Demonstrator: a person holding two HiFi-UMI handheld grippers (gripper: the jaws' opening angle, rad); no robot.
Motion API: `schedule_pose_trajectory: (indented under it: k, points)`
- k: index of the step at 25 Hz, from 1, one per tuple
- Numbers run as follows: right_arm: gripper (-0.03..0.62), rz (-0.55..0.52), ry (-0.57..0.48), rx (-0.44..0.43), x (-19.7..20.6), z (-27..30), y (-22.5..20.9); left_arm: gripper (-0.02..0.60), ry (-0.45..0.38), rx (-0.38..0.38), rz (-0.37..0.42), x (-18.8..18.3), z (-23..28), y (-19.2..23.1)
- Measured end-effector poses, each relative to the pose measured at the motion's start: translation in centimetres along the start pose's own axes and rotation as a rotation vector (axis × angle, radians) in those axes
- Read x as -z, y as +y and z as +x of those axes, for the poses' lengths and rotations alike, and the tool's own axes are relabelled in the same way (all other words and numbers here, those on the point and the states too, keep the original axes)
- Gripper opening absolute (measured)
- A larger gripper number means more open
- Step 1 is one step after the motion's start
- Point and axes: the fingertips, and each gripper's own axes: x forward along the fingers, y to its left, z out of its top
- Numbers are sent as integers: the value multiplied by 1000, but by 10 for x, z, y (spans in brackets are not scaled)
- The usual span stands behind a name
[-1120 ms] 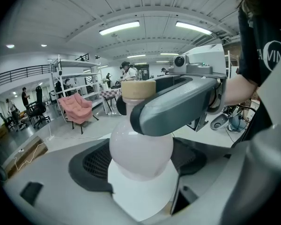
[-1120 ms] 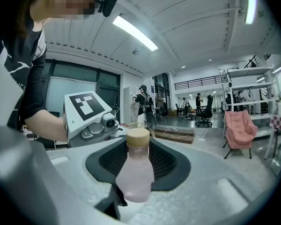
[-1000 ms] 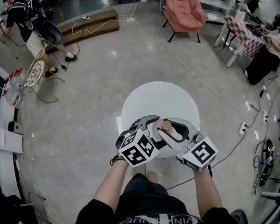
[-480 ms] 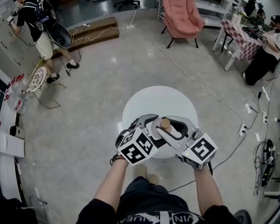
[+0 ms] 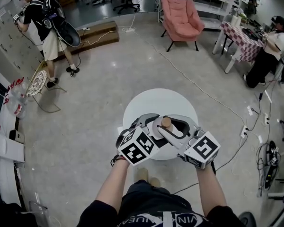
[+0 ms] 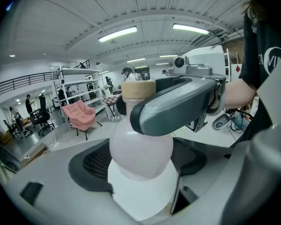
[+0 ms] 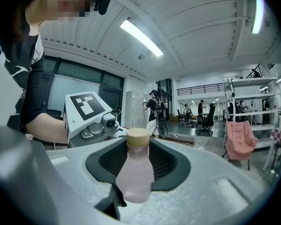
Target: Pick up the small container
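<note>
Right gripper [image 5: 164, 130]: clamped on the small container [image 7: 135, 170]. In its own view the bottle stands upright between the two dark ribbed pads [image 7: 165, 162].
Left gripper [image 5: 150, 123]: also closed on the container. In the left gripper view the round belly sits between its black pads and touches both, and a grey jaw of the right gripper crosses in front of the bottle's shoulder.
Writing and marks: each gripper carries a cube with bold black-and-white square markers, the left cube [image 5: 138, 147] and the right cube [image 5: 204, 149]. White lettering [image 5: 163, 220] runs across the person's black shirt at the near edge of the head view, too cut off to read.
Container look: a small bottle with a bulbous, milky pale-pink body that narrows to a short neck. Its flat tan cap [image 7: 137, 137] looks like cork, and the body is plain and slightly translucent.
Container place: held off the surface between the two grippers, over the near edge of the round white table [image 5: 156, 100], cap up and close in front of the person.
Far side: a pink armchair [image 5: 181, 14] stands beyond the table, and a table with a red-and-white checked cloth [image 5: 241, 34] is at the far right.
</note>
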Motion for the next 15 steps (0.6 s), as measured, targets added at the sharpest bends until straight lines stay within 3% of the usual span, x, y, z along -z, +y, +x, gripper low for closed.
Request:
schedule_pose_trajectory:
  k: [15]
  points:
    - [143,-30,-26,13,-22,-2,3,365,-18,-16,33,-17,-15,4]
